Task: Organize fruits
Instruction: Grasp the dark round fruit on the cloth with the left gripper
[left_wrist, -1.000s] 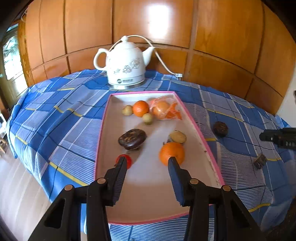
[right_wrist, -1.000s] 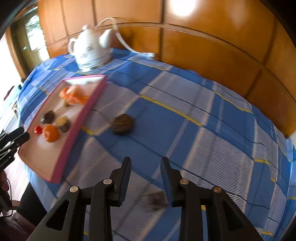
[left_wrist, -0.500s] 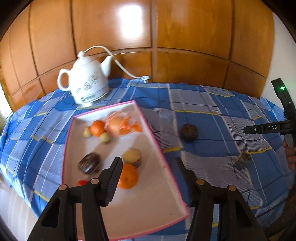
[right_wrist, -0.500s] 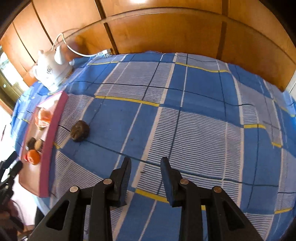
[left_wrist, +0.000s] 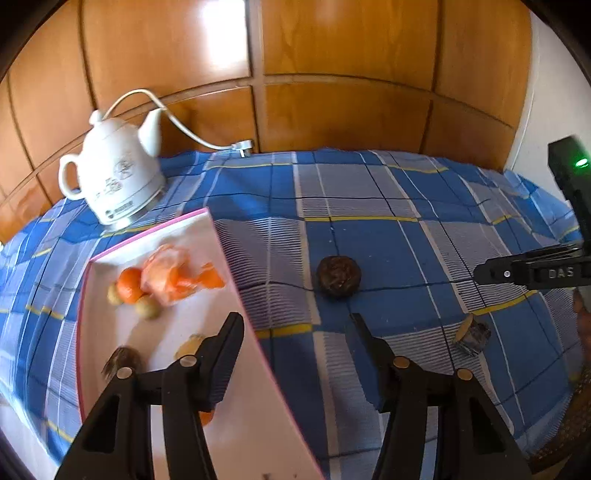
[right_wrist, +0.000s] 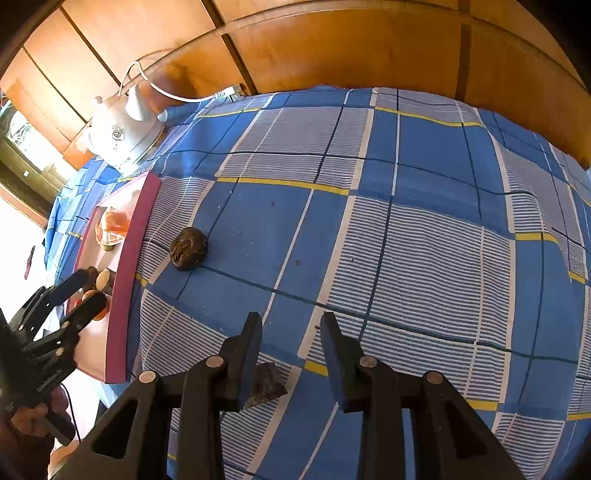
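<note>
Holding both tools above the blue plaid tablecloth (left_wrist: 369, 206), you kept each pair of tongs spread apart with nothing between them. Your left gripper (left_wrist: 297, 332) hung over the right edge of the pink-rimmed tray (left_wrist: 236, 295), its left finger above the tray floor and its right finger above the cloth. Your right gripper (right_wrist: 290, 332) pointed across the open cloth, and a small dark cut piece of fruit (right_wrist: 267, 384) lay just beside its left finger, partly hidden by it; in the left wrist view that same piece (left_wrist: 471, 336) sat near the front right of the table. A round, dark, wrinkled fruit (left_wrist: 338, 276) rested on the cloth, near the tray's right rim but apart from it. Inside the tray lay a small orange (left_wrist: 129, 290), a clear bag holding orange fruit (left_wrist: 171, 275), two small pale round fruits beside them, and closer in, a blurred dark fruit (left_wrist: 122, 363). A white ceramic kettle (left_wrist: 114, 181) stood behind the tray against the wooden wall panels (left_wrist: 332, 74).
</note>
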